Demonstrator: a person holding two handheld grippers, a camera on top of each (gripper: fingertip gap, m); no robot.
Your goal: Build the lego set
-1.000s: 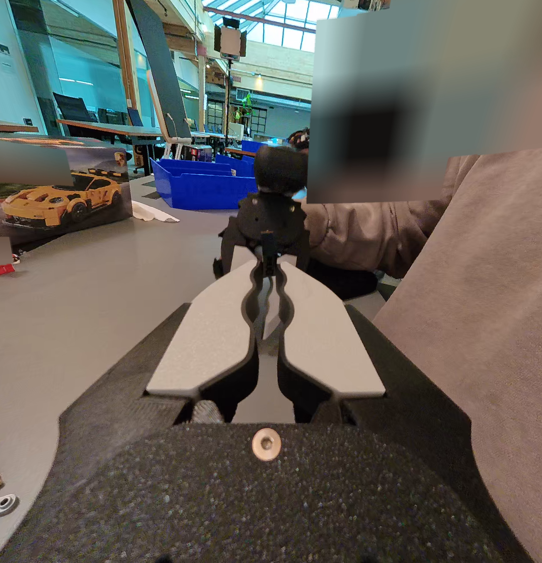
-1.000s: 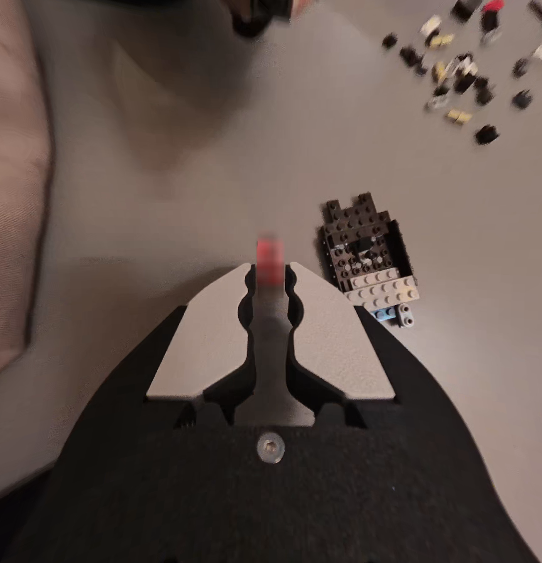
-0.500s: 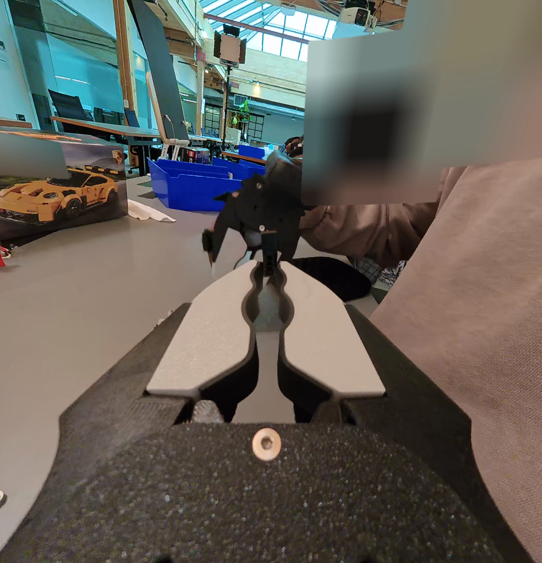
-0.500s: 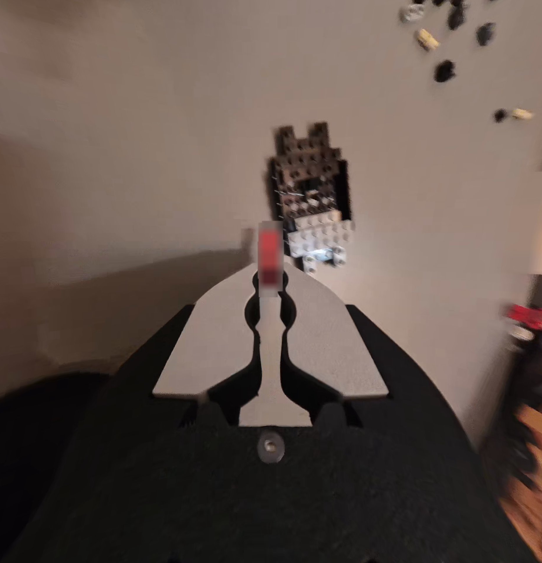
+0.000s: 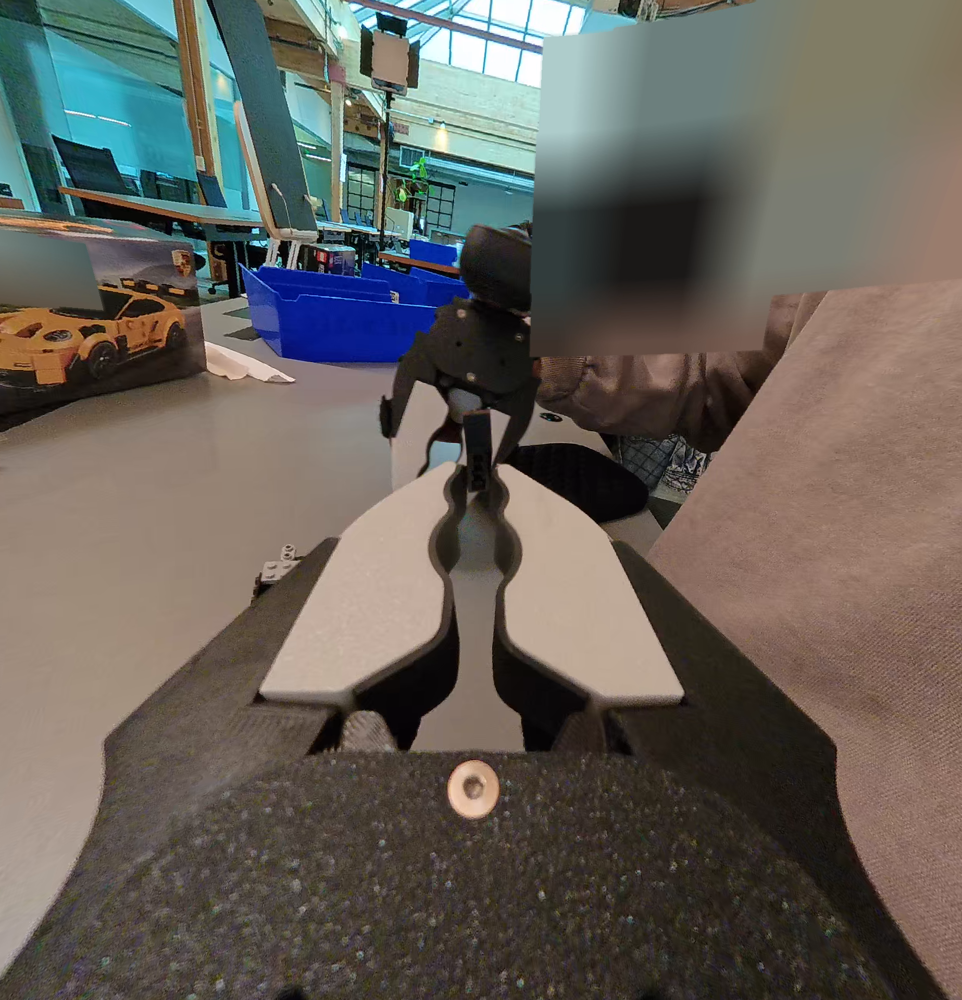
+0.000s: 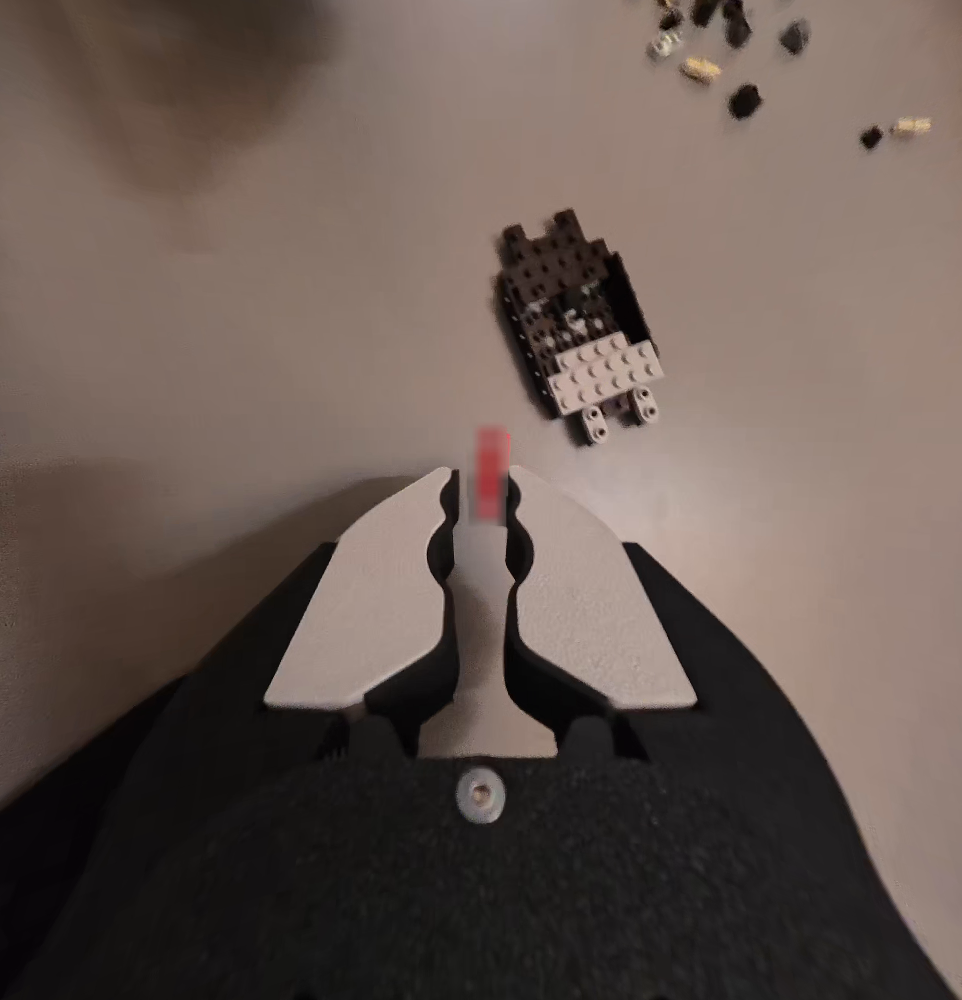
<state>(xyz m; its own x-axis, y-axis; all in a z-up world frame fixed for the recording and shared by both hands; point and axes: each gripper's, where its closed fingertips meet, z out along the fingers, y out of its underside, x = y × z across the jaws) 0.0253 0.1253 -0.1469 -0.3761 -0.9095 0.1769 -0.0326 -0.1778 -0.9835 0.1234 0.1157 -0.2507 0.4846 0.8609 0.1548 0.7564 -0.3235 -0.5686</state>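
My left gripper (image 5: 477, 479) is shut on a thin black lego piece (image 5: 477, 452) that sticks out past the fingertips, held above the grey table (image 5: 143, 514). My right gripper (image 6: 484, 479) is shut on a small red lego piece (image 6: 489, 471), blurred, above the table. The partly built model (image 6: 576, 330), black with a light grey plate at its near end, lies on the table up and to the right of the right fingertips, apart from them. Its grey end peeks out beside my left gripper (image 5: 275, 568). The right gripper (image 5: 454, 433) also shows ahead in the left wrist view.
Several loose small black and tan pieces (image 6: 738, 65) lie at the far right. The set's box with a yellow car picture (image 5: 89, 335) stands at the left, blue bins (image 5: 332, 324) behind it. A person's sleeve (image 5: 819, 541) fills the right side. Across from one pair of fingers to the other is roughly 15 cm.
My right gripper, still holding the red piece, has drawn back and left of the model, which now sits farther off to the upper right. The left gripper has tilted a little.
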